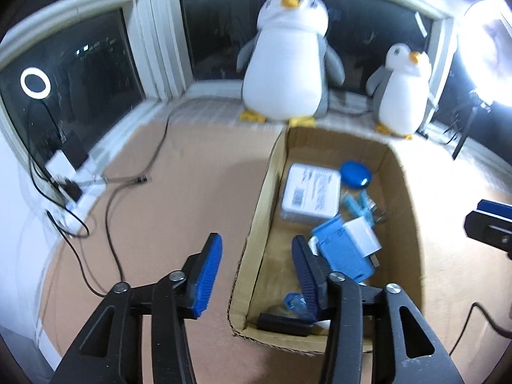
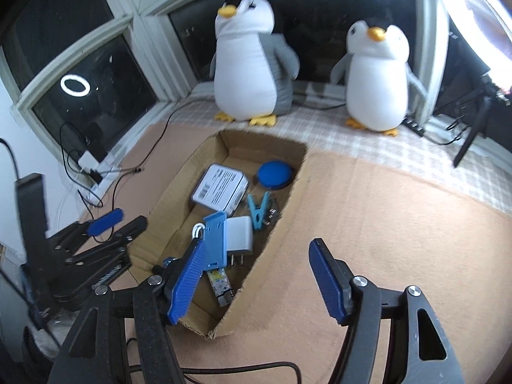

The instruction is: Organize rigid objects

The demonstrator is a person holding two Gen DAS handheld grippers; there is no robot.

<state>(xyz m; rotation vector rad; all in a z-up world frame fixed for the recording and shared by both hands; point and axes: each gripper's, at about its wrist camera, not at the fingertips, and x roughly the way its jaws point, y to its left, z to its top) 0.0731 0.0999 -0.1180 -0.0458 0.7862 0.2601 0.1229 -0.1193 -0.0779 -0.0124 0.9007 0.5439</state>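
1. While both tongs hang over the tan counter [image 2: 384,224], the left tongs [image 1: 257,275] stand with blue pads spread wide and nothing between them; one pad is over the counter, the other over the cardboard box [image 1: 256,224].
2. Left of the box, black cables [image 1: 112,224] trail across the counter toward a white plug block [image 1: 60,163] by the window.
3. Inside the box, going left to right in the right wrist view: a white labelled case [image 2: 220,188] lies flat near the far end, a blue rectangular holder [image 2: 216,240] lies nearer with a white charger [image 2: 240,233] touching its right side, prongs pointing to the near end, a blue clothespin [image 2: 259,211] lies just beyond the charger, and a round blue case [image 2: 273,174] sits in the far right corner.
4. Below the blue holder a small patterned stick [image 2: 220,284] lies on the box floor, near the right wall.
5. The right tongs [image 2: 256,278] are likewise spread wide and hold nothing; the left pad hangs over the box, the right pad over bare counter.
6. Behind the box, on the checked window ledge [image 2: 336,140], a big plush penguin [image 2: 249,57] stands left of a smaller plush penguin [image 2: 377,76], well apart.
7. At far right a bright lamp [image 1: 489,48] glares.
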